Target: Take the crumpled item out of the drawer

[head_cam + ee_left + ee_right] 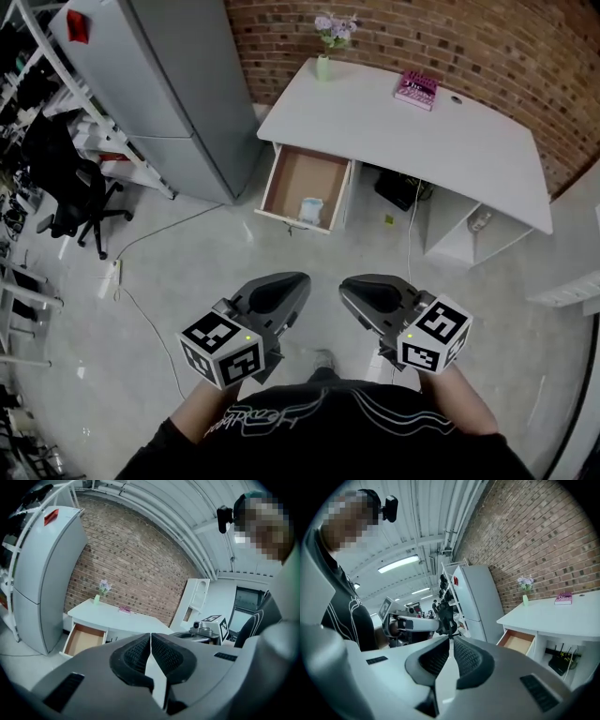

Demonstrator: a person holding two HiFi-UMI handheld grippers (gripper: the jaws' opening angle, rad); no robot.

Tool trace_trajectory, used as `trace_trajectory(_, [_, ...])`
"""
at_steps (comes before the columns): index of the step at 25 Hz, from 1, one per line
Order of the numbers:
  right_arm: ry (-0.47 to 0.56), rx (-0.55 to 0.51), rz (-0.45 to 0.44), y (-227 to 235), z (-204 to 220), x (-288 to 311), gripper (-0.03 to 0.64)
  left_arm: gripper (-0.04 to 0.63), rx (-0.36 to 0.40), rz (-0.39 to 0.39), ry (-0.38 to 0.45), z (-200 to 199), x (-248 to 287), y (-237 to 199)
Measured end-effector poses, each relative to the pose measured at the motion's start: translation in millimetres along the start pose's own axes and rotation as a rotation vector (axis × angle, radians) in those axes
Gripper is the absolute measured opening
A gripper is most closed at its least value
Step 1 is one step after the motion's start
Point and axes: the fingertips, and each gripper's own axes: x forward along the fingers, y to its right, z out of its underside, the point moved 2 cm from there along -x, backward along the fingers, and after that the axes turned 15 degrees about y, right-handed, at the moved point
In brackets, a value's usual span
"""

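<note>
A crumpled white item (311, 209) lies at the front of the open wooden drawer (298, 181) under the left end of the white desk (412, 131). Both grippers hang close to my body, well short of the drawer. My left gripper (302, 281) is shut with nothing between its jaws, and so is my right gripper (345, 285). The left gripper view shows the open drawer (83, 639) far off beyond the left gripper (150, 635). In the right gripper view the drawer (517, 641) lies to the right of the right gripper (451, 639).
A grey fridge (169, 84) stands left of the desk. On the desk are a small vase of flowers (324, 58) and a pink book (417, 89). A black office chair (70, 187) and cables on the floor (141, 291) lie to the left.
</note>
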Motion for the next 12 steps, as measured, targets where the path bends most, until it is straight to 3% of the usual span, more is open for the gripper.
trace_trajectory(12, [0.008, -0.030, 0.057, 64, -11, 51, 0.055, 0.028, -0.011, -0.044, 0.004, -8, 19, -74])
